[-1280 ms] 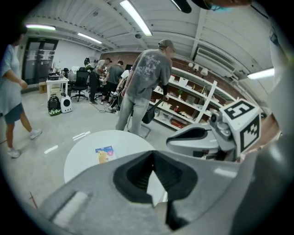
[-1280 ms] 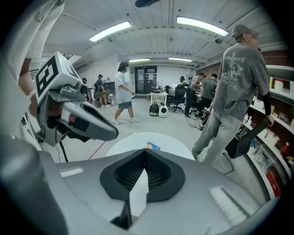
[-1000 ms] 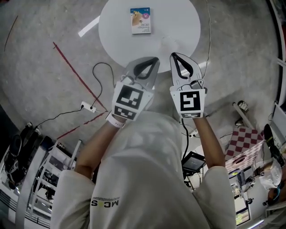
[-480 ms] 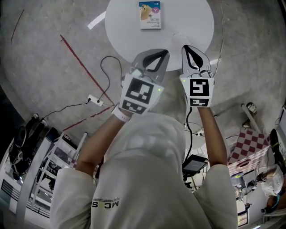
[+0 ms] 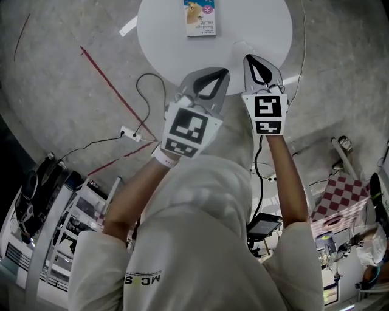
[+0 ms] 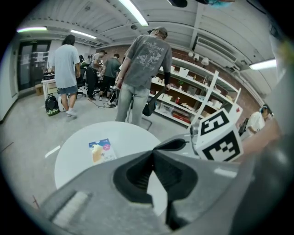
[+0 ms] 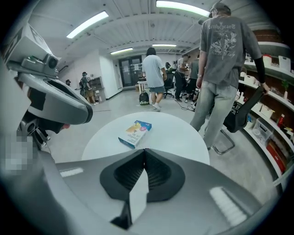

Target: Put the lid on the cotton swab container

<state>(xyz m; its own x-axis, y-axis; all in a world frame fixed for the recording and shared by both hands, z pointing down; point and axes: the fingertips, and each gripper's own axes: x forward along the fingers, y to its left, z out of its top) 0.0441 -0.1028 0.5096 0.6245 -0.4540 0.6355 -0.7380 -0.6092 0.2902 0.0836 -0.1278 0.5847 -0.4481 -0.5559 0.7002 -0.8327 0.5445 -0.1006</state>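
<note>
Evidently nothing of the job is under way yet. Left claw (image 5: 223,73) and right claw (image 5: 247,59) are held out side by side over the near edge of a round white table (image 5: 170,42), neither touching it as far as the head view shows. In its own view the left claw (image 6: 153,151) has its jaws brought together at the tips, only bare tabletop (image 6: 73,156) showing through the gap behind them; it grips nothing. The right claw (image 7: 144,150) is the same: tips meeting, nothing held. The only clear object is a small printed box (image 5: 200,17), lying flat well ahead of both claws and a little to the left of the right one (image 7: 134,133), on the far part of the table (image 7: 174,133); from the left claw it sits ahead and to the left (image 6: 101,150). I take it for the cotton swab container. Whether it is open or shut cannot be made out. No separate lid is certain: a pale patch (image 5: 243,47) lies just ahead of the right claw's tip, clear plastic or mere sheen, cannot tell. Locating, gripping and seating the lid all remain. A bystander (image 7: 225,59) stands beyond the table.
</note>
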